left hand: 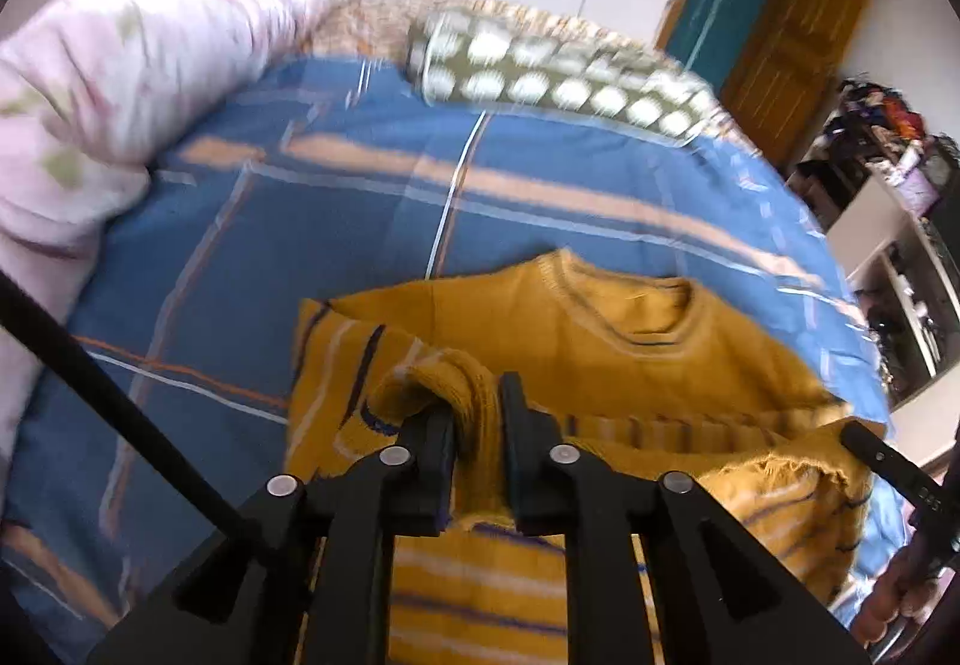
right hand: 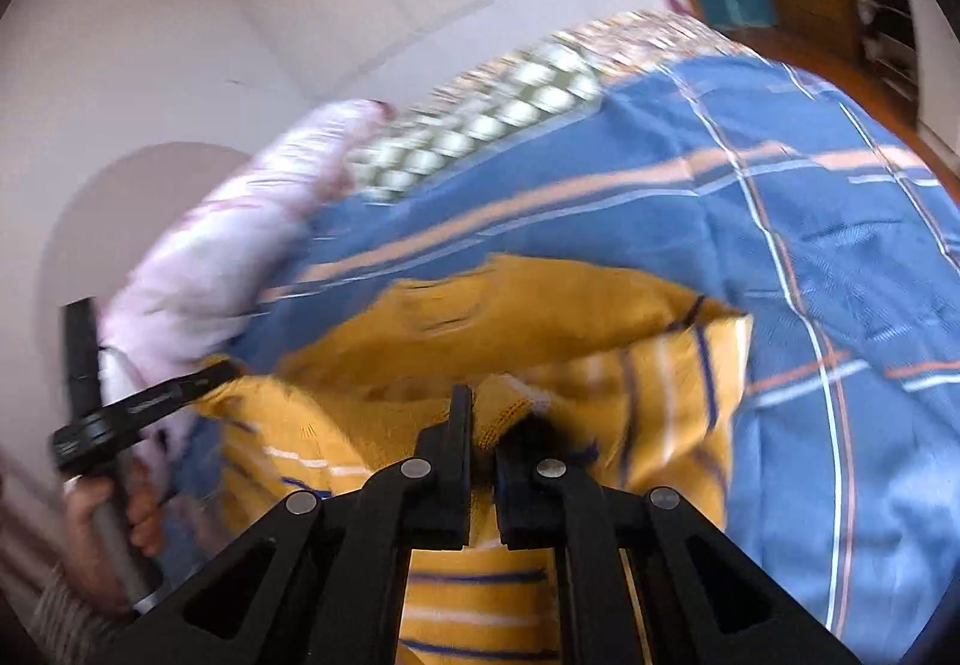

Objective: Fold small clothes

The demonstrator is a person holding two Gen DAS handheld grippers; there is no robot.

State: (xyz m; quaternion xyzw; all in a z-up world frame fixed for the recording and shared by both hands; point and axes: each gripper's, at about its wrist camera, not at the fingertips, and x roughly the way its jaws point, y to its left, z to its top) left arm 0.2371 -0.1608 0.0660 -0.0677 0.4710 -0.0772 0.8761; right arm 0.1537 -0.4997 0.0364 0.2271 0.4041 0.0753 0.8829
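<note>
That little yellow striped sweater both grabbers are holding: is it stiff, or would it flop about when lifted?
Probably floppy: the yellow striped sweater bunches into a soft roll between the left gripper fingers and sags either side. It looks like a thick knit with a ribbed hem, so likely grippy rather than slippery. The right gripper pinches only an edge, so the rest would likely hang and sway.

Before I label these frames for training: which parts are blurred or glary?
Left wrist view: pink quilt and spotted pillow smeared, sweater fairly sharp, glare on the wall. Right wrist view: stronger motion blur over sweater and bedding; both bend at the edges.
</note>
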